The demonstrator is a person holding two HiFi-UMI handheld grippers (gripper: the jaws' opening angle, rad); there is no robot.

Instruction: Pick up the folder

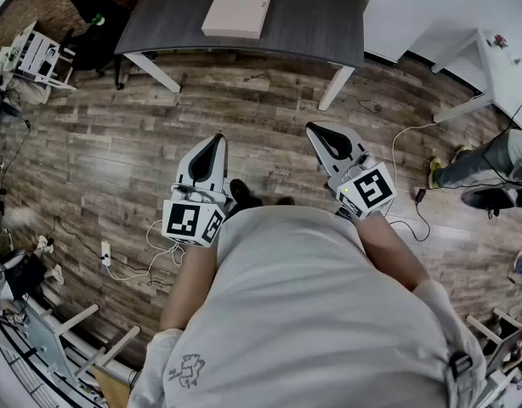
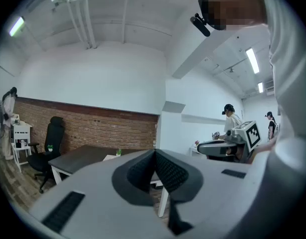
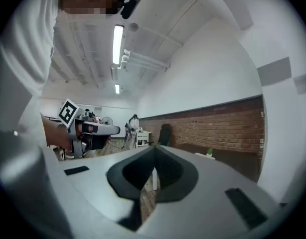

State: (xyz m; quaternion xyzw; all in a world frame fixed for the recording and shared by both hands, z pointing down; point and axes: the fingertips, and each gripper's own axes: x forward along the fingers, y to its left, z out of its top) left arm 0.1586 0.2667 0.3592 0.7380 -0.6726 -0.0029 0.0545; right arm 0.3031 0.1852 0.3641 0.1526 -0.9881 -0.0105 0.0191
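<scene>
A pale beige folder (image 1: 237,9) lies flat on the dark grey table (image 1: 312,15) at the top of the head view. Both grippers are held level in front of my body, well short of the table, over the wood floor. My left gripper (image 1: 217,139) is shut with nothing between its jaws. Equally shut and empty is my right gripper (image 1: 315,129). In the left gripper view my left gripper (image 2: 154,152) points toward the table (image 2: 80,158), and the right gripper (image 2: 228,146) shows at the right. In the right gripper view my right gripper (image 3: 154,149) is closed.
A black office chair (image 1: 89,7) stands left of the table. A white table (image 1: 490,66) and a seated person's legs (image 1: 486,164) are at the right. Cables (image 1: 397,155) trail over the floor. White stands (image 1: 40,53) sit at the far left.
</scene>
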